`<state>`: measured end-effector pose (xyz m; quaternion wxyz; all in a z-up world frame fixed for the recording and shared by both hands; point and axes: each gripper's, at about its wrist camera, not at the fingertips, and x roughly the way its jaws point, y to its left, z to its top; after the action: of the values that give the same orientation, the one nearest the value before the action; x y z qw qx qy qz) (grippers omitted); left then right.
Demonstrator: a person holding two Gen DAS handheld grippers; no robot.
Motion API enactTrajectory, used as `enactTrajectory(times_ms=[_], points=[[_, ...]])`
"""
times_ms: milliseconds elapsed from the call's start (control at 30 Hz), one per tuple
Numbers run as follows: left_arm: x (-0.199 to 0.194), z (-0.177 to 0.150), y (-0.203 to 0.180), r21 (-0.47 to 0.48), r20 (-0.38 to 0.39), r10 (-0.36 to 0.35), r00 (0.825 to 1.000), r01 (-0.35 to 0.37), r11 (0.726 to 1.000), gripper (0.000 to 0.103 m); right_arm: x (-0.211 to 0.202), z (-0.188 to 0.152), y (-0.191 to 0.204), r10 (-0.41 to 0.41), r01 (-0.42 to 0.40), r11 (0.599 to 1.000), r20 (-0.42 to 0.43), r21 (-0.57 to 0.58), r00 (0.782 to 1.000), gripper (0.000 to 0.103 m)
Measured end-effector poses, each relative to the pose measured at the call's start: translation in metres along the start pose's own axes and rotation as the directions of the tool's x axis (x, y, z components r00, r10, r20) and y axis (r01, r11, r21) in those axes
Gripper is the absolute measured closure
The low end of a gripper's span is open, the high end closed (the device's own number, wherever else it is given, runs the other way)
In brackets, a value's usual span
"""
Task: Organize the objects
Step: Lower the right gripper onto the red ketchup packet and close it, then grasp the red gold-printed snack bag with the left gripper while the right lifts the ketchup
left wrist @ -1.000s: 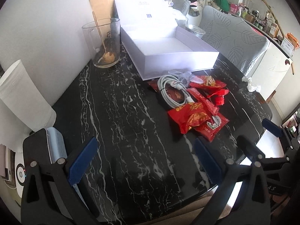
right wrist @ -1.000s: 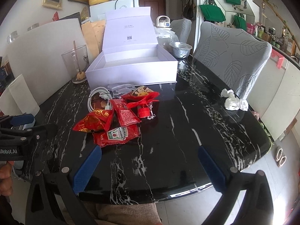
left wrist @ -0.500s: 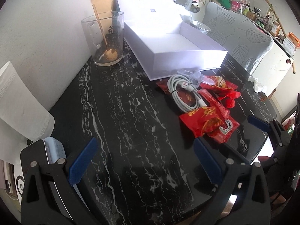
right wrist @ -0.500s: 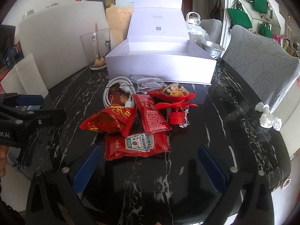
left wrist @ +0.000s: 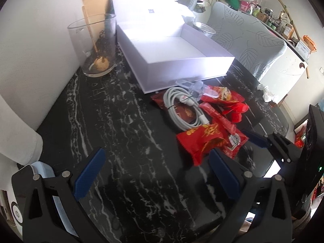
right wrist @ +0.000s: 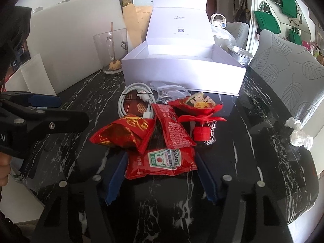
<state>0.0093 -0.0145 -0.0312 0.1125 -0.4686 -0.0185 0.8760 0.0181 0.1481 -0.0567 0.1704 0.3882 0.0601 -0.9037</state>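
Right gripper fingers closing around the ketchup packet, not yet pinching; slick foil could slip. Left gripper fingers spread, empty.

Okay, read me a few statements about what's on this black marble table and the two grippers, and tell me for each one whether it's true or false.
1. The white box has its lid up. True.
2. The ketchup packet lies inside the white box. False: it lies on the table, between the fingers of the right gripper, whose jaws are closing.
3. The left gripper holds a red packet. False: its jaws are open with nothing between them.
4. A coiled white cable lies in front of the box. True.
5. The glass has a wooden spoon in it. True.
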Motion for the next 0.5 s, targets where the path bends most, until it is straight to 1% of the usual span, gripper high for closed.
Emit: enactTrajectory(times_ms=[233, 400, 500], points=[[0.006, 0.01, -0.031, 0.052, 0.0, -0.067, 0.998, 0.067, 0.996, 0.0, -0.013, -0.01, -0.024, -0.045, 0.045, 0.998, -0.006, 0.055, 0.999, 0.037], [0.021, 0.015, -0.047, 0.037, -0.039, -0.111, 0.993, 0.113, 0.993, 0.0, -0.023, -0.019, -0.046, -0.094, 0.094, 0.991, -0.006, 0.095, 0.996, 0.037], [0.029, 0.015, -0.052, 0.015, -0.064, -0.118, 0.991, 0.12, 0.993, 0.0, -0.026, -0.022, -0.056, -0.11, 0.11, 0.988, -0.005, 0.112, 0.994, 0.037]])
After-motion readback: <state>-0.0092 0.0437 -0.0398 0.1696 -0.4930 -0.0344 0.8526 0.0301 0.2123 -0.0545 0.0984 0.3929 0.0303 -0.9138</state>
